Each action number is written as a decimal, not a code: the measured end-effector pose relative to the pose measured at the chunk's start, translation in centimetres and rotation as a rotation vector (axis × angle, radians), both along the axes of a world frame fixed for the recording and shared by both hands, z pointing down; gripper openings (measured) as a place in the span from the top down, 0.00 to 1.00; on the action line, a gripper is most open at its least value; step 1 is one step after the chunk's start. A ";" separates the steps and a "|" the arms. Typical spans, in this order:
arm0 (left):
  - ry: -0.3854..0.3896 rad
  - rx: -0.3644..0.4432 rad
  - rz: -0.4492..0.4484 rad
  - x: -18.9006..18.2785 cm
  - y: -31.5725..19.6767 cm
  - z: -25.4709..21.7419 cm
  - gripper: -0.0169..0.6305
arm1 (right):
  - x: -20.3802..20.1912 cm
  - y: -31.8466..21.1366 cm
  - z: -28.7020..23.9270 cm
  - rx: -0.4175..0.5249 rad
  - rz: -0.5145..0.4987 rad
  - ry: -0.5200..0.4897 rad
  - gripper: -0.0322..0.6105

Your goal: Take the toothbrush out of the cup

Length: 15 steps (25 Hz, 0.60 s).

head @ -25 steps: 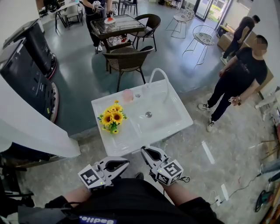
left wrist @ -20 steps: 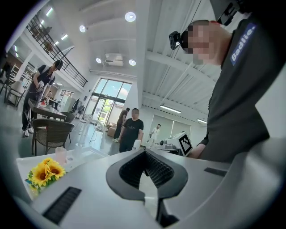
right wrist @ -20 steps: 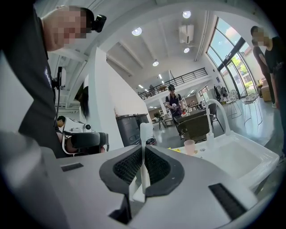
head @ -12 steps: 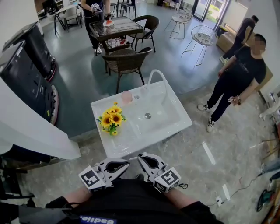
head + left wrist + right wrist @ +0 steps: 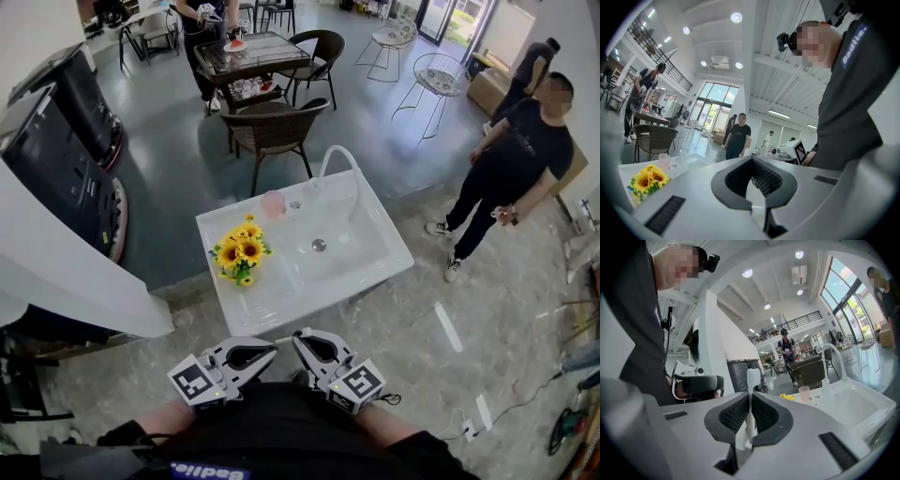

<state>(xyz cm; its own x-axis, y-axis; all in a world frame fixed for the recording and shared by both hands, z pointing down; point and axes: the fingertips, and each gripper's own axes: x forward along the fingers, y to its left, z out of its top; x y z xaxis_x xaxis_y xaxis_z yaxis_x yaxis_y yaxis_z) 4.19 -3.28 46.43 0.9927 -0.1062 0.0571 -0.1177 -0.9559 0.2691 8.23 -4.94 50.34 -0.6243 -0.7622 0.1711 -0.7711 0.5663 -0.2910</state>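
Note:
A white toothbrush [image 5: 752, 380] stands upright between the pads of my right gripper [image 5: 750, 397], head up, and the jaws are shut on its handle. The pink cup [image 5: 273, 203] sits at the far left corner of the white sink table [image 5: 375, 272], beside the faucet base; the right gripper view shows the cup [image 5: 804, 393] well off ahead. In the head view both grippers are low, close to my body and short of the sink: the left gripper [image 5: 273, 348] and the right gripper [image 5: 297, 339], tips nearly together. My left gripper [image 5: 752, 160] is shut with nothing in it.
A bunch of sunflowers [image 5: 240, 253] lies on the sink table's left side. A white curved faucet [image 5: 342, 164] rises at the back. Wicker chairs [image 5: 272, 127] and a dark table [image 5: 248, 52] stand beyond. A person in black [image 5: 511, 169] stands to the right.
My right gripper has drawn back a little from the sink's near edge toward my body. The left gripper has stayed put.

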 end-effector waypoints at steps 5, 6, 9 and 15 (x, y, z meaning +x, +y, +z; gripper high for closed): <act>-0.005 -0.009 0.000 0.0 0.2 0.2 0.97 | 0.0 0.0 0.2 -0.006 0.011 -0.002 0.91; -0.005 -0.011 0.000 0.0 0.2 0.2 0.97 | -0.1 0.0 0.2 -0.004 0.009 0.005 0.91; -0.005 -0.010 0.003 0.1 0.1 0.2 0.97 | -0.1 -0.3 0.1 -0.001 0.015 0.009 0.91; -0.004 -0.006 0.004 0.1 0.0 0.2 0.97 | -0.1 -0.3 0.3 -0.001 0.002 0.010 0.91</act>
<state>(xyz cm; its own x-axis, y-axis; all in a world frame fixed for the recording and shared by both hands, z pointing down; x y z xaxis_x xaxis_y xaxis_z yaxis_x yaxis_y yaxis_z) 4.30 -3.26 46.66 0.9929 -0.1018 0.0612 -0.1148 -0.9546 0.2749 8.10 -5.26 50.64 -0.6209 -0.7634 0.1782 -0.7753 0.5643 -0.2838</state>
